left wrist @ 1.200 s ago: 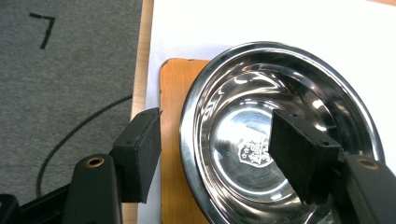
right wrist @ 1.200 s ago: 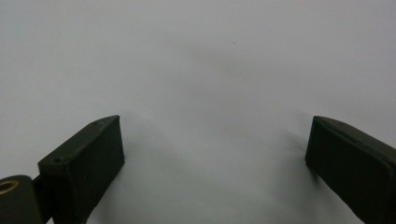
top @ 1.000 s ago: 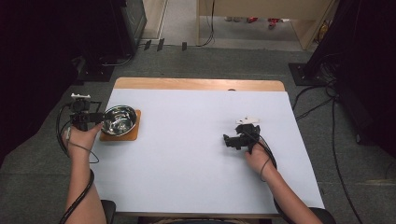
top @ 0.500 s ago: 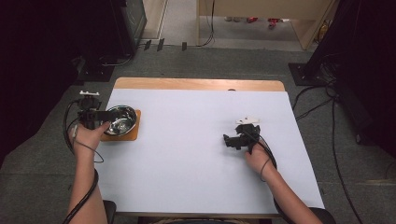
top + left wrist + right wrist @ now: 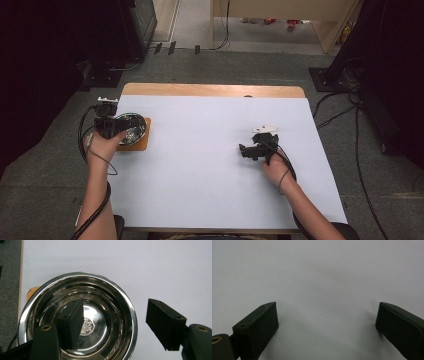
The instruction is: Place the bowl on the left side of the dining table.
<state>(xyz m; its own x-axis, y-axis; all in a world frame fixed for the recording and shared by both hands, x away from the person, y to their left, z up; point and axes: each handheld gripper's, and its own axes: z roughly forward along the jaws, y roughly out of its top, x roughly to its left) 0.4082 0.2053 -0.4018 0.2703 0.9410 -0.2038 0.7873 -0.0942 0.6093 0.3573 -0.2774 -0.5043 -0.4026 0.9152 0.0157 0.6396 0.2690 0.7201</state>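
A shiny steel bowl stands on a small orange mat at the table's left edge. My left gripper is open at the bowl's near-left side. In the left gripper view the bowl has one jaw down inside it and the other outside over the white tabletop, so the open left gripper straddles the rim. A corner of the mat peeks out beside the bowl. My right gripper rests right of centre, open and holding nothing. The right gripper looks at bare white table.
The white table has a wooden strip along its far edge. Grey floor surrounds it, with dark equipment and cables at the back and sides. Cables trail from both grippers along the forearms.
The left gripper has moved right, from beside the bowl to over its rim, one jaw now inside it. The right gripper has stayed still.
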